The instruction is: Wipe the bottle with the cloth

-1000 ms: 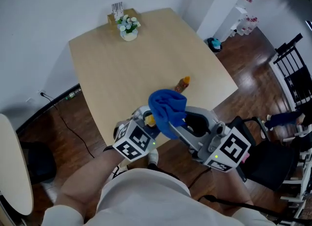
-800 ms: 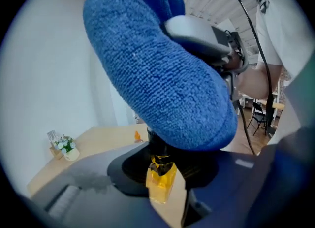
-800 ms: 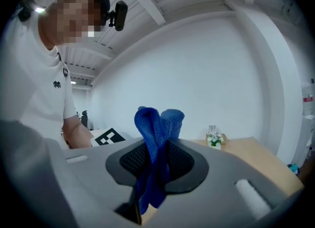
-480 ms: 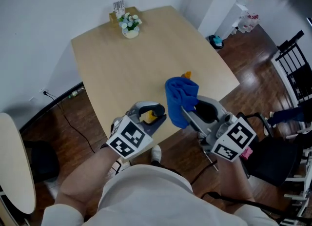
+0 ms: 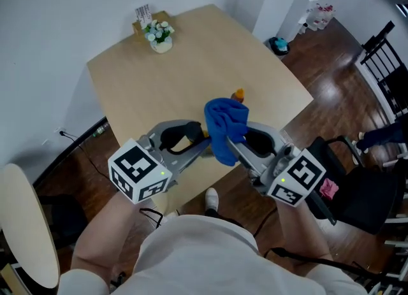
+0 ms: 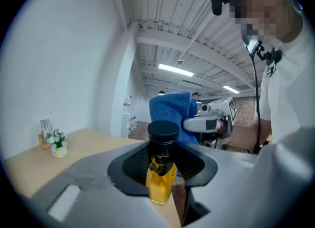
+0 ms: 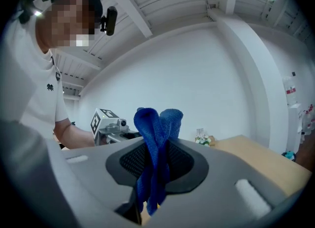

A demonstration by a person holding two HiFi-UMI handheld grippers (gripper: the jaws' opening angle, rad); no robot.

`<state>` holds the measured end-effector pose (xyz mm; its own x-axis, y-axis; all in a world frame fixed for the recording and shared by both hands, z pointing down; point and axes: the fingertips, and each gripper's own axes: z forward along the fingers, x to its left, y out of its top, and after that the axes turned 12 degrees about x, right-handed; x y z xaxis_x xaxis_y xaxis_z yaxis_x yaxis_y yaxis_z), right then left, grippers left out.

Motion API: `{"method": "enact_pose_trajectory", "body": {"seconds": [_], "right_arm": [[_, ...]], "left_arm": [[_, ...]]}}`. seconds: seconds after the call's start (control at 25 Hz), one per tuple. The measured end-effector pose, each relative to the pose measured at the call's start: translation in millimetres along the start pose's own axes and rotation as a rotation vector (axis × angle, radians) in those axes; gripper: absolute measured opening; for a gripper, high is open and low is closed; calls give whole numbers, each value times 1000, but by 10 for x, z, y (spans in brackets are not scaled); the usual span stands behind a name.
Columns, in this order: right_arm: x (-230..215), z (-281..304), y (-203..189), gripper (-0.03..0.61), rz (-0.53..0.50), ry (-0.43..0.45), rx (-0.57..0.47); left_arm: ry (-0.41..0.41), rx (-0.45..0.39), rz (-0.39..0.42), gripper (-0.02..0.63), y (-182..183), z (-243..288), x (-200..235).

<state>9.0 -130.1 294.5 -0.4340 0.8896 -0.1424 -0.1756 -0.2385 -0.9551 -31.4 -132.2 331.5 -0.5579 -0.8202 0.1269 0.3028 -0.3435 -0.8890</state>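
Clamped by its body in the left tongs [image 5: 199,142] above the tabletop's [image 5: 191,64] 6 o'clock edge, the small black-capped bottle [image 6: 161,165] looks light, rigid and likely slick, while the limp blue cloth [image 5: 224,127], pinched tight in the right tongs [image 5: 233,148] at its 3 o'clock, should drape easily.

Wooden table [image 5: 191,77], white wall [image 5: 51,20], dark wood floor [image 5: 331,39]
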Motion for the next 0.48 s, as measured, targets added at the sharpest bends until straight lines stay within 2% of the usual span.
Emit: {"method": "enact_pose_trajectory", "body": {"seconds": [0.48], "right_arm": [[-368, 96, -708, 91, 96, -16, 83]], "left_arm": [[9, -6, 14, 152, 312, -64, 90]]}}
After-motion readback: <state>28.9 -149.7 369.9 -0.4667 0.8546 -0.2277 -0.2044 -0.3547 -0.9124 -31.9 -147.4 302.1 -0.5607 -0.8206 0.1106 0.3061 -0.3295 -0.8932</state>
